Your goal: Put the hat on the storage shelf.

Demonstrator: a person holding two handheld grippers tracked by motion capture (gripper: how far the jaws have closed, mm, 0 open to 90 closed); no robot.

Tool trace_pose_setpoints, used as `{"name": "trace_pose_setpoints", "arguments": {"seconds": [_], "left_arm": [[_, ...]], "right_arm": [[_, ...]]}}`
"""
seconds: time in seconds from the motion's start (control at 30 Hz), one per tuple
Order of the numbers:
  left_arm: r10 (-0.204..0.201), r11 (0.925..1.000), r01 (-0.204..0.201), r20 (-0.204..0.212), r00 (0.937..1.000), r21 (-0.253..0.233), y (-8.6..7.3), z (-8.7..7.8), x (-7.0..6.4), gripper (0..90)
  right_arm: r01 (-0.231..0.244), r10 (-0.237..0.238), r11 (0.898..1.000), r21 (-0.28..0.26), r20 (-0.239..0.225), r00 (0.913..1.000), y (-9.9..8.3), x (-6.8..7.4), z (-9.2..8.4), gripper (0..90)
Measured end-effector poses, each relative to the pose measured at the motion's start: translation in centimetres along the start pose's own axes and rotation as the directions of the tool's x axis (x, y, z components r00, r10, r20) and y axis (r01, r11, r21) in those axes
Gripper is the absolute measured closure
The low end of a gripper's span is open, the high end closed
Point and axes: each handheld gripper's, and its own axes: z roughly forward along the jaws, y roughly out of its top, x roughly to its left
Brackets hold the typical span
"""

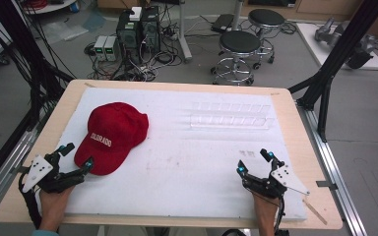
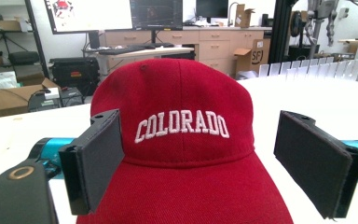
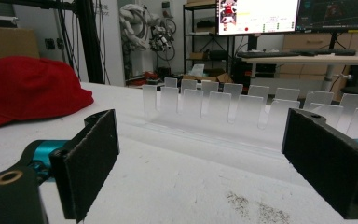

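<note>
Likely light and floppy, the red cap [image 1: 112, 136] suits a brim pinch; both hand-held grippers, left [image 1: 75, 157] and right [image 1: 254, 162], are spread.

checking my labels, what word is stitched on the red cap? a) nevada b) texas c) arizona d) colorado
d: the red cap carries white stitched letters reading COLORADO across its front, seen between the open jaws of the left tool.
</note>
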Motion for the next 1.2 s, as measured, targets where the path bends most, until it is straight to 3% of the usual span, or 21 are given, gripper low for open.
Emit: {"name": "trace_pose_setpoints", "arguments": {"seconds": [0.2, 0.73, 0.97, 1.0, 1.2], "left_arm": [[0.013, 0.9999, -0.013, -0.004, 0.9999, 0.004, 0.0, 0.1, -0.2, 16.0], [-0.002, 1.0, 0.002, 0.025, 0.9997, 0.005, 0.0, 0.1, 0.1, 15.9], [-0.012, 0.9998, 0.011, 0.037, 0.9992, 0.018, 0.1, 0.2, 0.2, 15.8], [-0.019, 0.9991, 0.017, 0.042, 0.999, 0.039, 0.2, 0.3, 0.3, 15.8], [-0.007, 0.9989, 0.005, 0.037, 0.9993, 0.048, 1.1, 0.4, 0.6, 15.5]], "right_arm": [[0.0, 0.0, 1.0, 0.002, -0.002, 1.0, 0.0, 0.0, 0.0, 10.0], [0.015, -0.015, 1.0, -0.007, -0.002, 0.9999, 0.0, 0.1, -0.1, 10.0], [0.017, -0.017, 1.0, -0.007, -0.003, 0.9999, 0.0, 0.1, -0.1, 10.0], [0.018, -0.018, 1.0, -0.007, -0.003, 0.9998, 0.0, 0.1, -0.1, 10.0], [0.018, -0.018, 1.0, -0.005, 0.0, 0.9998, 0.0, 0.1, -0.1, 10.0]]}}
